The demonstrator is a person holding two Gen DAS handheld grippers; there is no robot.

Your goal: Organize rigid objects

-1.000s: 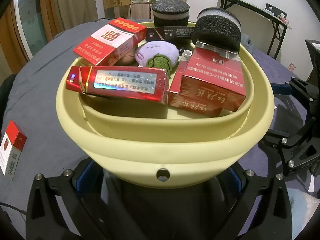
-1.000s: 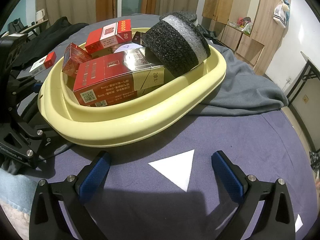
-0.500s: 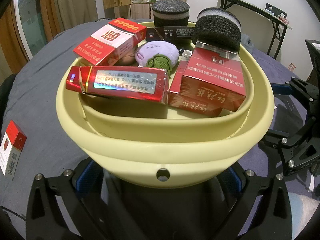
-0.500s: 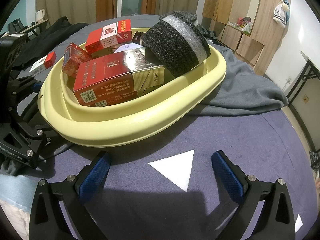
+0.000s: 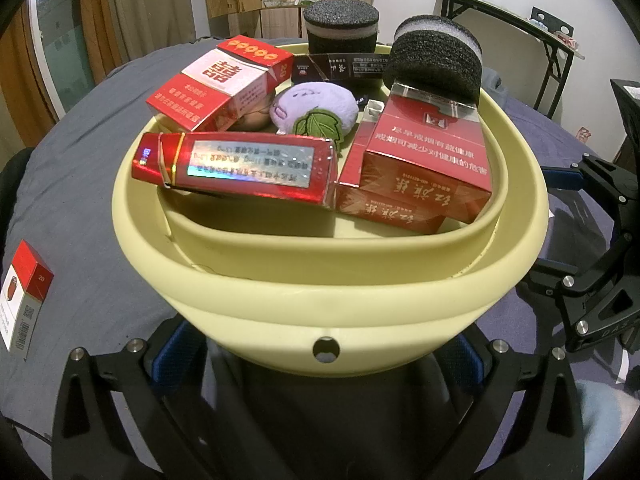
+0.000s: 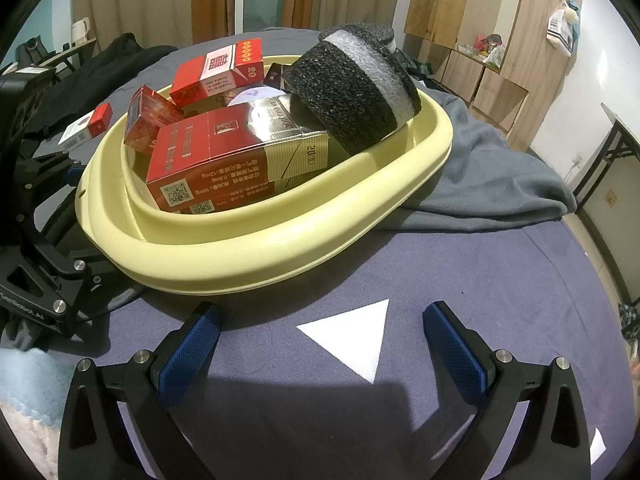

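A pale yellow basin [image 5: 328,292] [image 6: 280,240] on the blue cloth holds several red cigarette boxes [image 5: 240,168] [image 6: 224,160], a purple plush toy [image 5: 316,106] and a black foam roll [image 5: 436,64] [image 6: 352,88]. A second foam roll [image 5: 340,26] stands at its far rim. My left gripper [image 5: 324,356] is open, its fingers low on either side of the basin's near wall. My right gripper [image 6: 322,344] is open and empty above the cloth, in front of the basin's side. One red-and-white box [image 5: 24,300] [image 6: 86,126] lies on the cloth outside the basin.
A white paper triangle [image 6: 352,336] lies between the right fingers. A grey blanket [image 6: 492,176] is bunched beyond the basin. A black folding table [image 5: 508,28] and wooden cabinets [image 6: 480,40] stand behind. The right gripper's frame [image 5: 600,264] is to the basin's right.
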